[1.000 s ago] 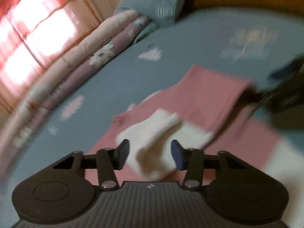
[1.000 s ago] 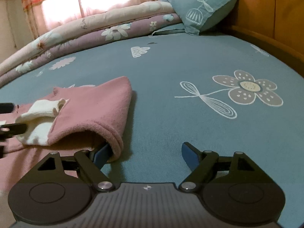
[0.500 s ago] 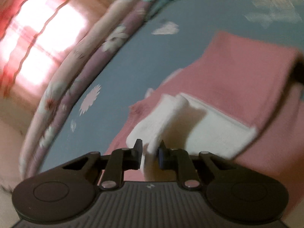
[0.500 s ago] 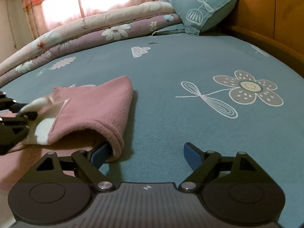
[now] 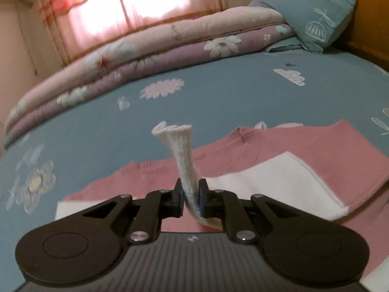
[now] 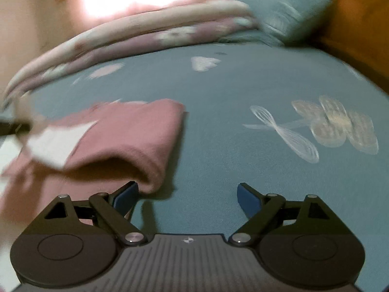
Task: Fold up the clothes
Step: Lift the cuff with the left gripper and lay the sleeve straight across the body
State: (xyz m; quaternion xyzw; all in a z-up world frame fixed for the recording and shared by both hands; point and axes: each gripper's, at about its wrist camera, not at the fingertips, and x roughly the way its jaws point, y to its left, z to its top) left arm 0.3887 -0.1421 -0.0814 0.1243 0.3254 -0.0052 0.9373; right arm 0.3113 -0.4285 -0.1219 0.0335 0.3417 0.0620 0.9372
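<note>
Pink-and-white garment (image 5: 279, 150) on the bedsheet (image 5: 218, 92): left gripper (image 5: 190, 196) pinches its white ribbed cuff (image 5: 181, 150) (standing upright); right gripper (image 6: 187, 196) gapes wide, empty.

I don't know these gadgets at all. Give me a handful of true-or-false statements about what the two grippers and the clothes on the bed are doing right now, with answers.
1. The left gripper is clamped on a white ribbed cuff. True.
2. The right gripper is squeezed shut on the pink garment. False: its jaws stand wide open, with only blue bedsheet between them.
3. The pink garment lies on a blue flowered bedsheet. True.
4. The pillow lies on top of the pink garment. False: it sits far off by the wooden headboard.
</note>
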